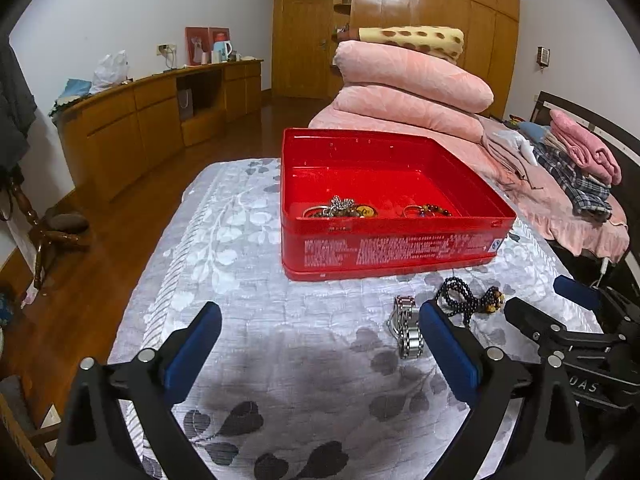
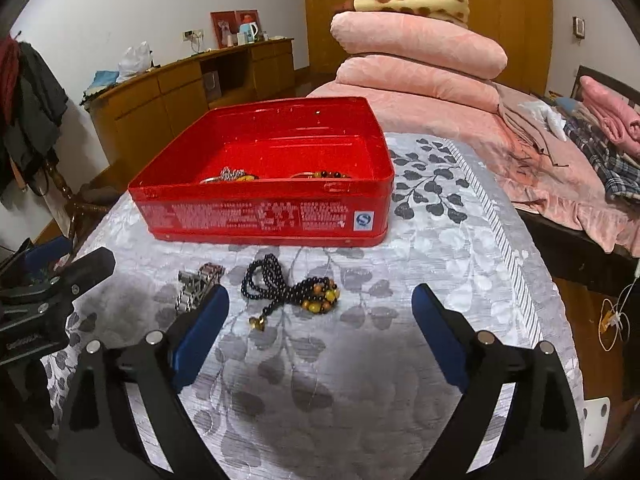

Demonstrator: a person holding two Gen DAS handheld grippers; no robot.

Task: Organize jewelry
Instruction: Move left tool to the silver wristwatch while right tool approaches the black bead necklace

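Note:
An open red tin box (image 1: 384,248) (image 2: 264,216) stands on the grey leaf-patterned table and holds several bracelets and a silver piece (image 1: 340,206) (image 2: 230,176). In front of it lie a metal watch band (image 1: 408,330) (image 2: 196,288) and a black bead necklace with amber beads (image 1: 464,298) (image 2: 292,290). My left gripper (image 1: 320,344) is open and empty, with its right finger beside the watch band. My right gripper (image 2: 320,320) is open and empty, just short of the necklace; it also shows in the left wrist view (image 1: 560,312).
The table cover (image 1: 248,280) (image 2: 440,240) ends at edges left and right. A bed with stacked pink quilts (image 1: 408,92) (image 2: 416,60) lies behind and to the right. A wooden sideboard (image 1: 152,120) and a coat stand (image 2: 36,120) are to the left.

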